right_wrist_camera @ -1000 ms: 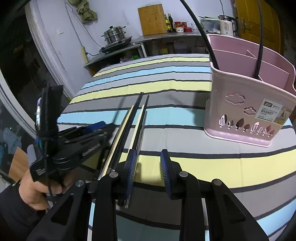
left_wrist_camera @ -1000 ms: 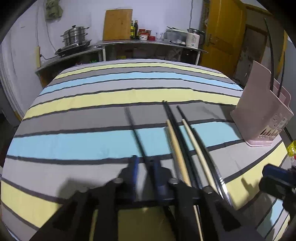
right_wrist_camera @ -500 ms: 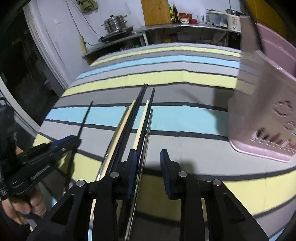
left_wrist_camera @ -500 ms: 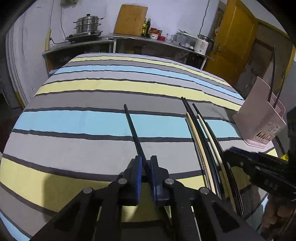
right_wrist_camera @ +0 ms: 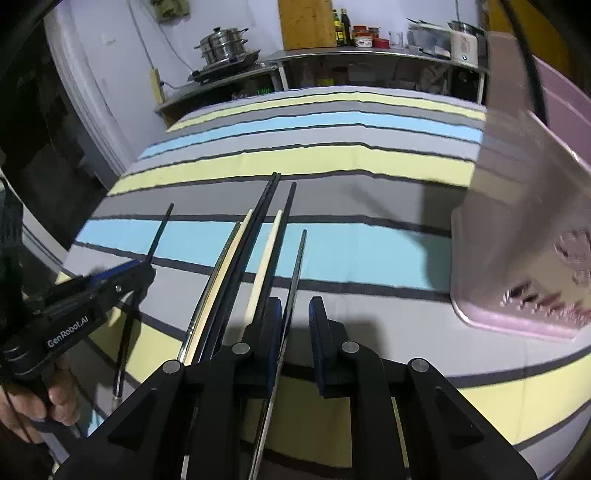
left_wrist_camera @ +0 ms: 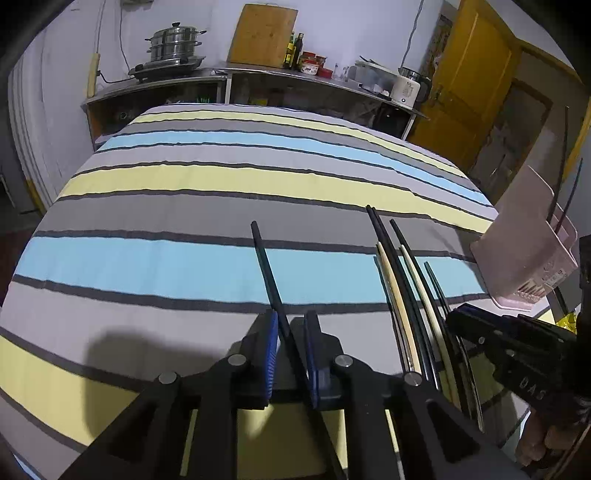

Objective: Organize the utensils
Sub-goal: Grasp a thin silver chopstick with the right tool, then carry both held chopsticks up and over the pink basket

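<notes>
**A:** Starting nearest, the right tool (right_wrist_camera: 295, 321) is closing. A moment ago its jaws were standing wide; now they are narrowing around the grey chopstick (right_wrist_camera: 297, 266), which is lying against the left pad (right_wrist_camera: 275, 325) with the other pad not yet touching.

**B:** So the second pick-up is getting under way. And the left tool (left_wrist_camera: 290, 332)?

**A:** It is gripping the black chopstick (left_wrist_camera: 266, 266) slantwise between its pads, and the jaws are easing open a touch. It has been drawing that stick sideways, so it is now sitting well apart from the bundle of chopsticks (right_wrist_camera: 255, 240) on the striped worktop (left_wrist_camera: 147, 266).

**B:** One stick separated, another being taken. Where is it all going?

**A:** I'm guessing the pink basket (right_wrist_camera: 517, 229), standing beyond the bundle on the right, with two dark sticks (left_wrist_camera: 561, 166) already poking out.

**B:** Anything we're missing?

**A:** The near ends of the sticks are disappearing under the tool bodies. The basket is blurring and running off the edge, so I can't tell which compartment is which. Whether the black stick is clearing the cloth is hard to say. Farther back, a steamer pot (left_wrist_camera: 173, 44) and cutting board (left_wrist_camera: 264, 33) are sitting by the wall.
</notes>
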{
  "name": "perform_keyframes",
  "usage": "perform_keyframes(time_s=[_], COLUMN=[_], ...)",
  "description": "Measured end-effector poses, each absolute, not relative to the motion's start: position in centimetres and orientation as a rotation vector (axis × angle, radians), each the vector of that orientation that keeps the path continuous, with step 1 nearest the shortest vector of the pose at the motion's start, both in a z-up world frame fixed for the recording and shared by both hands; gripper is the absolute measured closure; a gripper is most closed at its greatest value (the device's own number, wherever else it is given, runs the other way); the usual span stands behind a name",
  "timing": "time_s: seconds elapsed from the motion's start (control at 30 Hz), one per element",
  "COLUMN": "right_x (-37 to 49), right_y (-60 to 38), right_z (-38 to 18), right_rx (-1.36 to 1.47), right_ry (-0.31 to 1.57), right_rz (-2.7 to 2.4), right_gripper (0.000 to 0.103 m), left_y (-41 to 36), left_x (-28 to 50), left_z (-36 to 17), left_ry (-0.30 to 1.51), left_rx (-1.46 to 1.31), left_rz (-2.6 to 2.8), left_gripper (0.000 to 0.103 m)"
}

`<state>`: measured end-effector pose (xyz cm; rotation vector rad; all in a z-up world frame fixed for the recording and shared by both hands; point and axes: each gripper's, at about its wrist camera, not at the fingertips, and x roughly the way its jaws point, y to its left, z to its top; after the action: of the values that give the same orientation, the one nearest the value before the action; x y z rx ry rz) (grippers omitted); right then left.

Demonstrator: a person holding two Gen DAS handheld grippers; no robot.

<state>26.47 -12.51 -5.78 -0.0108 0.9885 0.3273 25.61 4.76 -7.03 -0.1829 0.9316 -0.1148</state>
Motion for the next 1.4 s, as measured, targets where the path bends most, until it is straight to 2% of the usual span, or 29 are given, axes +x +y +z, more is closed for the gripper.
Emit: perform_keyframes(time_s=[0.13,0.3,0.37,0.57,1.4], right_x=[27.0,27.5,27.7,26.9,19.7], right_y=[-11.7,-11.5,-12.0,-13.2,-17.1], right_z=[-5.8,-5.7,-5.6,-3.9,6.4], right_rx=[-0.052,-0.074,-0.058,0.003,0.105], right_ry=[0.992,0.995,1.008,0.985,0.77], right_rz=[0.307,0.295,0.301,0.33,0.377], right_gripper=[0.088,0.095,0.096,0.097,0.097], left_y=[4.4,3.3,3.4,4.3,4.0], left_x=[26.4,27.1,27.6,27.2,18.4], left_z=[-7.0,-6.8,-6.7,-5.9,7.3], left_ry=[0.951,0.964,0.973,0.97,0.745], left_rx=[-0.149,-0.083,-0.09,-0.159,-0.207], left_rz=[-0.1,-0.074,-0.067,-0.103,-0.258], left_gripper=[0.089,0.089,0.096,0.097,0.098])
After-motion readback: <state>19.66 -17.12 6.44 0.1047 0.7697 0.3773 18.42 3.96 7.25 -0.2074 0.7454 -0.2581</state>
